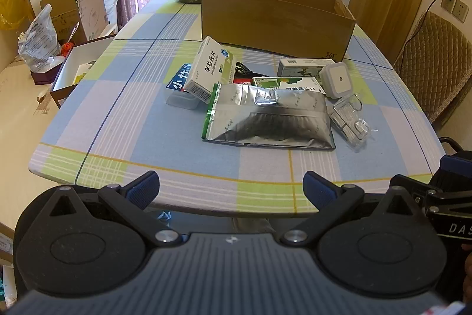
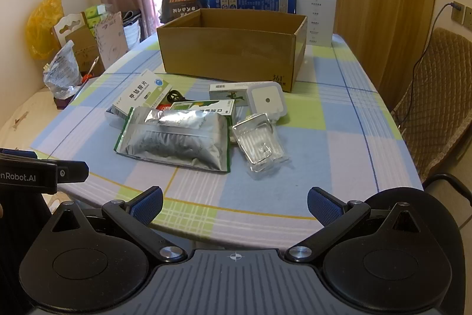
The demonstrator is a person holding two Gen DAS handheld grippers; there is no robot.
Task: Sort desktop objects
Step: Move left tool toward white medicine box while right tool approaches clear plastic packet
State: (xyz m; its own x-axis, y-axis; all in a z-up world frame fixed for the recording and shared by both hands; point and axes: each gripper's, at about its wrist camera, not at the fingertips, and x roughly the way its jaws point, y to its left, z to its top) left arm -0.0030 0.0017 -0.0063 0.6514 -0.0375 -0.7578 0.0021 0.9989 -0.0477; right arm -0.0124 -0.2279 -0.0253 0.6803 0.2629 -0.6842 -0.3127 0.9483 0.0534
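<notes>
The silver foil pouch (image 2: 174, 138) lies flat at the near edge of the clutter, mid-worktop, with the clear plastic case (image 2: 259, 146) just beside it at its 3 o'clock and the medicine boxes (image 2: 141, 93) leaning behind it toward 11. The open cardboard box (image 2: 230, 49), the likely bin, stands beyond at 12 o'clock. Both the right tongs (image 2: 235, 204) and the left tongs (image 1: 231, 189) are spread wide and empty, hanging off the near edge of the checked worktop (image 2: 339, 143). Best taken pouch first: come in low, pinch its raised middle fold rather than the flat, slippery edge, and lift clear of the boxes.
</notes>
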